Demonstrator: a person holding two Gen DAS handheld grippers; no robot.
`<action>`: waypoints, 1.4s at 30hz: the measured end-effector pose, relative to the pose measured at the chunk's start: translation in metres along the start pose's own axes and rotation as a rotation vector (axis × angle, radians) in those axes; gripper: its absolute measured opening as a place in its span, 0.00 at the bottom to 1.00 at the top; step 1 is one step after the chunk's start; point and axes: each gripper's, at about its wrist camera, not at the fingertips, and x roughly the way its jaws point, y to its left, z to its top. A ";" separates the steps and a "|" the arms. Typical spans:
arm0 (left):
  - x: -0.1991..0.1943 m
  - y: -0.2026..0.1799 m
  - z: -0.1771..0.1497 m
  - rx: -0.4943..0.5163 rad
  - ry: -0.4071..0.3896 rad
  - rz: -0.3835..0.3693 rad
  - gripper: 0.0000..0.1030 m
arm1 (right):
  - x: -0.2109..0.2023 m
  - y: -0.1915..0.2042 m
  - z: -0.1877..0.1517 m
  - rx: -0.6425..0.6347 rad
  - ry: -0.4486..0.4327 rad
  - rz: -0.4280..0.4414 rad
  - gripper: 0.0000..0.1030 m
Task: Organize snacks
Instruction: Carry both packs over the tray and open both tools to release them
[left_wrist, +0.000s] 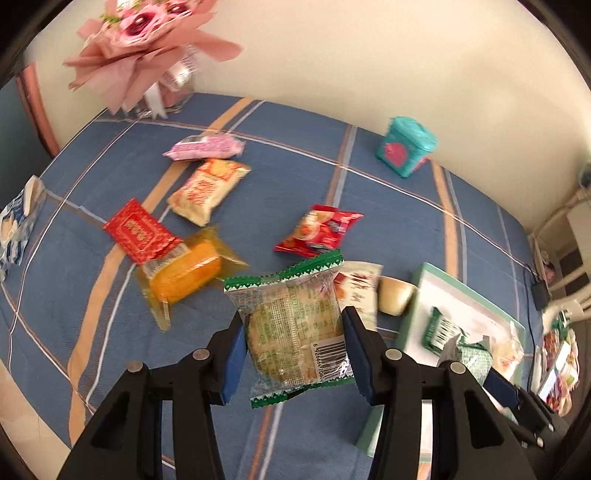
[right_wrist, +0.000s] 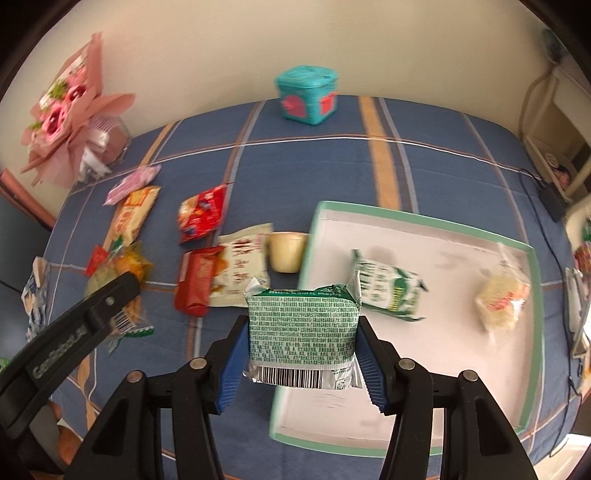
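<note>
Fingers (left_wrist: 236, 354) of the left gripper (left_wrist: 293, 352) clamp a clear green-edged cookie packet (left_wrist: 291, 332); the right gripper (right_wrist: 303, 350) clamps a green foil packet (right_wrist: 303, 328) over the near edge of the white green-rimmed tray (right_wrist: 532, 332). Both are pinched only at their sides, so I judge slippery film may slide out and drop on the blue striped worktop (right_wrist: 332, 162).

Two pairs of tongs are seen, the left tongs (left_wrist: 293, 345) and the right tongs (right_wrist: 301, 345), and one snack packet is gripped in each. Two packets are counted inside one green-rimmed tray (right_wrist: 532, 295). About nine loose packets are spread on the bed (right_wrist: 424, 177). One teal tin (right_wrist: 307, 94), one small cup (right_wrist: 286, 251) and one pink bouquet (right_wrist: 70, 110) are counted.
</note>
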 end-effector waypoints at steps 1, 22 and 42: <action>-0.002 -0.007 -0.002 0.014 -0.001 -0.012 0.50 | -0.001 -0.009 0.000 0.016 -0.001 -0.003 0.57; 0.007 -0.128 -0.055 0.278 0.088 -0.151 0.50 | -0.036 -0.155 -0.016 0.309 -0.030 -0.112 0.57; 0.072 -0.146 -0.096 0.382 0.273 -0.052 0.50 | 0.037 -0.150 -0.040 0.268 0.214 -0.117 0.57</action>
